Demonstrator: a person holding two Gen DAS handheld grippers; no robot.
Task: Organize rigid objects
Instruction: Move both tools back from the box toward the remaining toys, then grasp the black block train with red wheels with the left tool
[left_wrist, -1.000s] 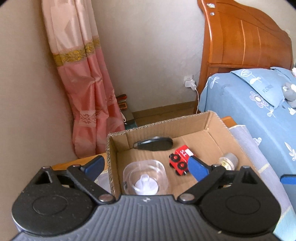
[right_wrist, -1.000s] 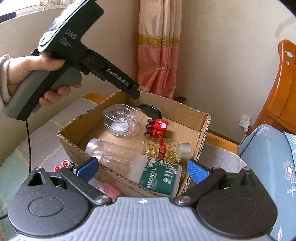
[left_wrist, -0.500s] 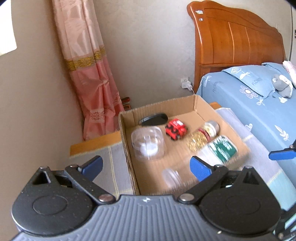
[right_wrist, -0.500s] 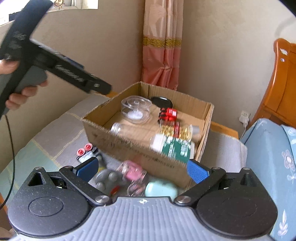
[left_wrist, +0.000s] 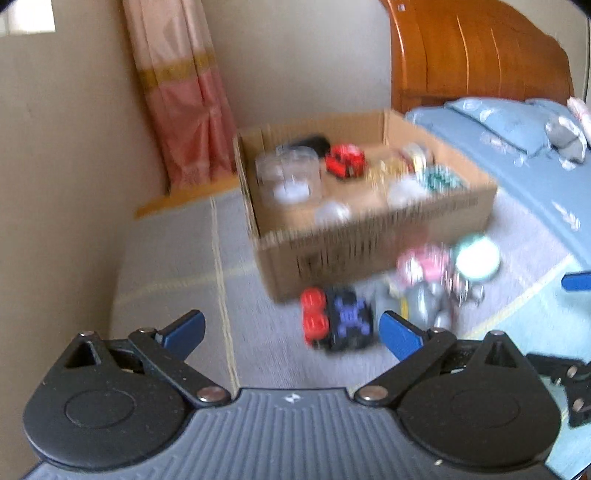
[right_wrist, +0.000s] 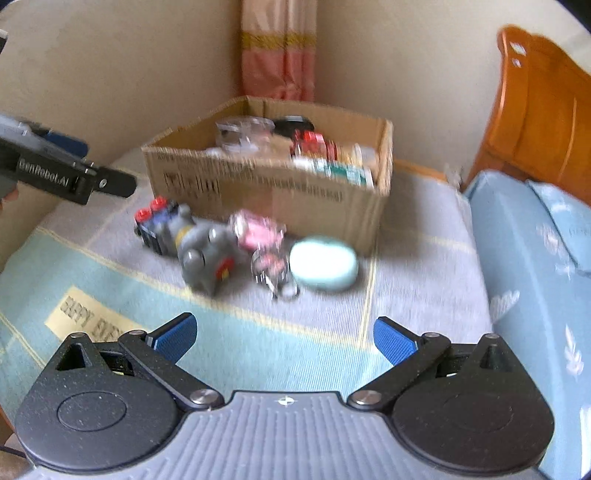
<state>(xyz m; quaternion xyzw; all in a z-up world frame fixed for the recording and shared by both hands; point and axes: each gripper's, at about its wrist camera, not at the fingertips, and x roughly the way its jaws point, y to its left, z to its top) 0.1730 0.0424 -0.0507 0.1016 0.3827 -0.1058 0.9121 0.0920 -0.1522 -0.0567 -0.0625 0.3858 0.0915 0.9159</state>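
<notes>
Motion blur smears the cardboard box (left_wrist: 369, 243) contents beyond identification.

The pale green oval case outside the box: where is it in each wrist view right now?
Left wrist: pale green oval case right of centre, below the cardboard box front wall.
Right wrist: case near centre, at the box front right corner.
Shared landmark: the cardboard box.

A cardboard box (right_wrist: 266, 192) sat near the blanket's far corner, holding a clear container (left_wrist: 288, 173), red toy car (left_wrist: 345, 160) and bottles. Against its near wall lay a black-and-red car (left_wrist: 336, 321), grey toy (right_wrist: 205, 254), pink item (right_wrist: 258, 229) and mint case (right_wrist: 323, 264).
</notes>
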